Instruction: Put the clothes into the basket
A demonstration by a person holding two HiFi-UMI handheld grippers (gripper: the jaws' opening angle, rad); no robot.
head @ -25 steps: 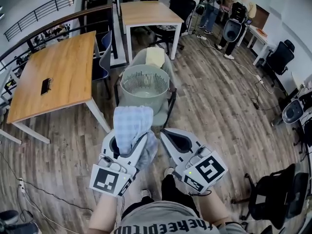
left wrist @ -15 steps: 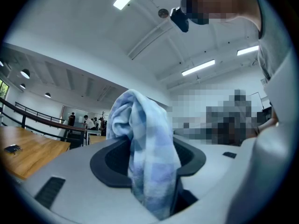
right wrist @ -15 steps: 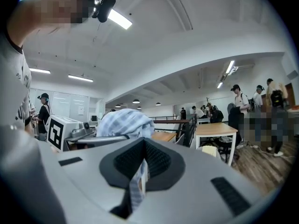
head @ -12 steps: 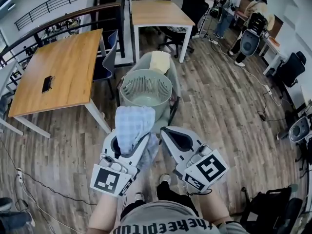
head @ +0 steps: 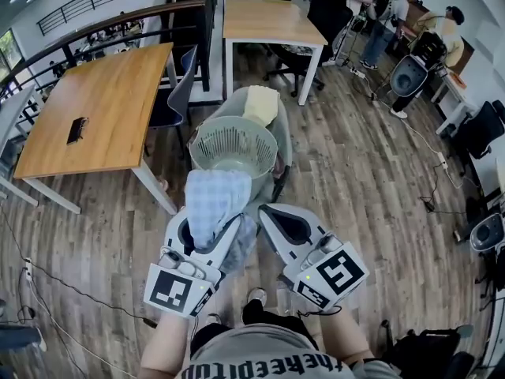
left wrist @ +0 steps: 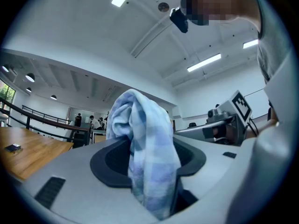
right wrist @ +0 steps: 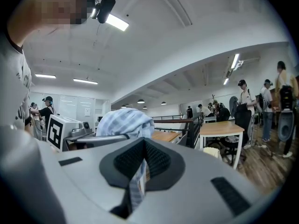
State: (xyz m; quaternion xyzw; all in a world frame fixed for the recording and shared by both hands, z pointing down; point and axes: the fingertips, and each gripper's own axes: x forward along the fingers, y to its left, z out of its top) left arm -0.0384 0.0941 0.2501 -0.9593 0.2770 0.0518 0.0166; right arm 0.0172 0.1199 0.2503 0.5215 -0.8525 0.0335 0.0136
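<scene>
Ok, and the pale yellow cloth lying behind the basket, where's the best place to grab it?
Probably pinch the raised top of the pale yellow cloth, coming down from above, past the far rim of the basket. It looks like a soft lump resting on the chair, tight against the basket, with no loose edge showing to slide a jaw under.

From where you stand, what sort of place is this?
Probably an open-plan office or lab: long wooden tables, wheeled office chairs, and a railing as on a mezzanine.
</scene>
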